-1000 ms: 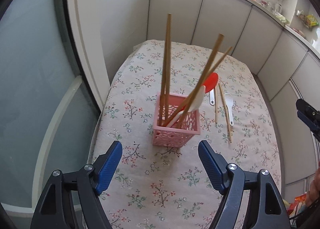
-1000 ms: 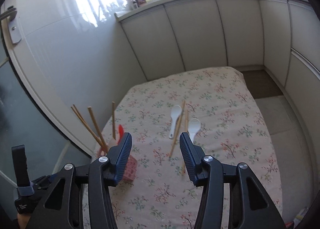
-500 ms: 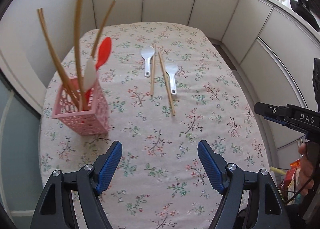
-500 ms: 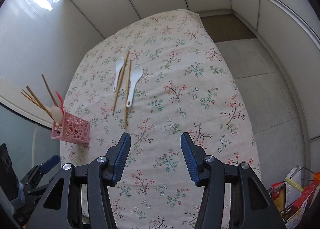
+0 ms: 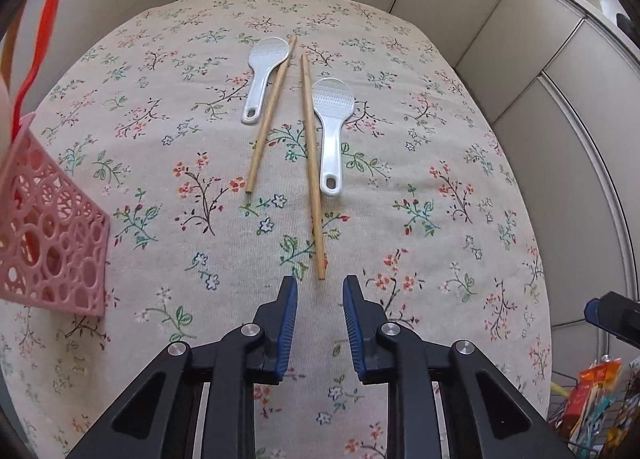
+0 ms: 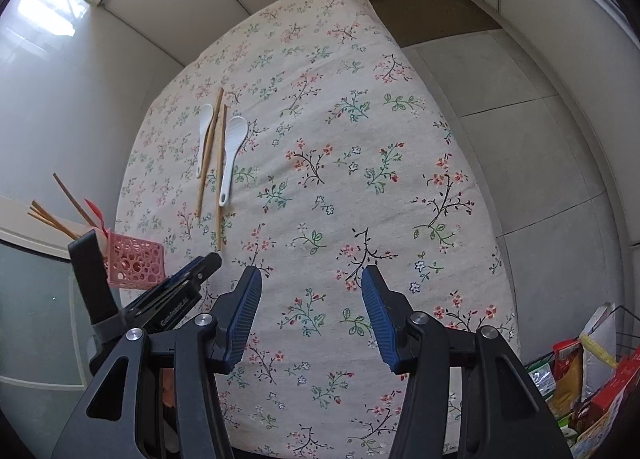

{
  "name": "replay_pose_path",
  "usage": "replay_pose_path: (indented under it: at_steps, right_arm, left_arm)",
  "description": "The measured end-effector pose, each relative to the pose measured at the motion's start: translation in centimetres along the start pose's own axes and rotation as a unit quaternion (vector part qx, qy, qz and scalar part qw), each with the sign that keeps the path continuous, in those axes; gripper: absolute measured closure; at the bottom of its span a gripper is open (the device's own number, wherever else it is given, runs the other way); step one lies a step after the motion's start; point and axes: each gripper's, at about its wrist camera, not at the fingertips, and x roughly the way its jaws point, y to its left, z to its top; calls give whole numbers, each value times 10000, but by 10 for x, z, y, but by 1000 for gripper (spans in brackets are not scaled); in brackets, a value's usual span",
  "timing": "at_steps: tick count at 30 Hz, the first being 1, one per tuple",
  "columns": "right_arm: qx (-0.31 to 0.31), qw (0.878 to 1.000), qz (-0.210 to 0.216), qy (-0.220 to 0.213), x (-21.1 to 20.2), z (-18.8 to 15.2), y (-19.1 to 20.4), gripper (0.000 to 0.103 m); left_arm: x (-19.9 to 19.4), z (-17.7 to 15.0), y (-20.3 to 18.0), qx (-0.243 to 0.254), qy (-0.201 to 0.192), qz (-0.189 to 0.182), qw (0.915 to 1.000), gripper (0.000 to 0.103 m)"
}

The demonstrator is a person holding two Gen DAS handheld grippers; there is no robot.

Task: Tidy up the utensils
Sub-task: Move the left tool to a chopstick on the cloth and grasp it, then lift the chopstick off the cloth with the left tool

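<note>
Two wooden chopsticks lie on the floral tablecloth, a left one [image 5: 269,115] and a longer right one [image 5: 313,171], between two white spoons [image 5: 262,77] [image 5: 331,131]. My left gripper [image 5: 320,299] hangs just short of the right chopstick's near end, its jaws narrowed to a small gap and empty. A pink perforated holder [image 5: 48,235] at the left edge holds a red spoon [image 5: 38,47] and chopsticks. In the right wrist view, my right gripper [image 6: 312,299] is open and empty above the cloth, with the utensils [image 6: 218,155] and the holder [image 6: 134,259] off to its left.
The table [image 6: 400,147] stands against white cabinet fronts. A grey tiled floor lies to its right. Snack packets and bags [image 6: 588,379] sit on the floor at the lower right. The left gripper's body [image 6: 172,299] shows in the right wrist view.
My left gripper swung right from the pink holder, moved close to the loose chopsticks, and its jaws narrowed. My right gripper tilted down over the table, still open.
</note>
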Motion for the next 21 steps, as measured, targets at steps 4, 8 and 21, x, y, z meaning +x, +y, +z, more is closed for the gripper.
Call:
replay_pose_path:
  at_steps: [4,8,21]
  right_arm:
    - [-7,10000,32,12,2,3,0,48]
    - [23,10000,43,19,1,4,-2,48]
    - [108,9999,20,-37,-5,5,-8,48]
  left_arm:
    - [11,6,-4,1,-22,45,10000,82]
    - [19,9,-6,-12,-50,171,9998,96]
    - [-41,6,-19,604,-997,559,9916,99]
